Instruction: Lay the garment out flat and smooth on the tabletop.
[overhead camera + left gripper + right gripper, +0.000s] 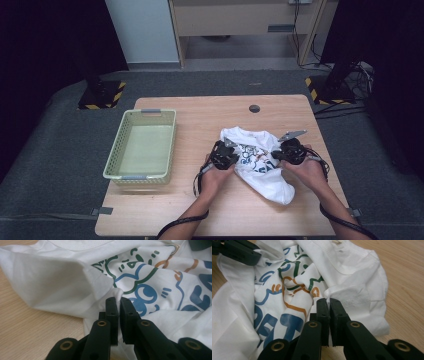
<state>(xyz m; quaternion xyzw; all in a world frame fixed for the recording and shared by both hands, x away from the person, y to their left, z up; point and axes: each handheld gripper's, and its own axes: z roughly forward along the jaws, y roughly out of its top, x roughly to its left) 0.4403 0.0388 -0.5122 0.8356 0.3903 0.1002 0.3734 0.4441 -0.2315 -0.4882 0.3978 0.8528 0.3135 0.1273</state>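
The shirt [257, 162] lay crumpled right of the basket [142, 145], its long axis slanting toward the table's near right corner. A fold of shirt was pinched by the left gripper [119, 303] at the basket-side edge, another by the right gripper [329, 302] at the far side. Bare table [200, 115] beyond was left for spreading.

Even overhead light falls on the wooden table [200, 210] in the high view, while the surroundings sink into near black and the picture is soft. Both gripper views are bright and low in glare, with the nearest jaw parts blurred and faint shadows in the folds of the white shirt [55, 282]
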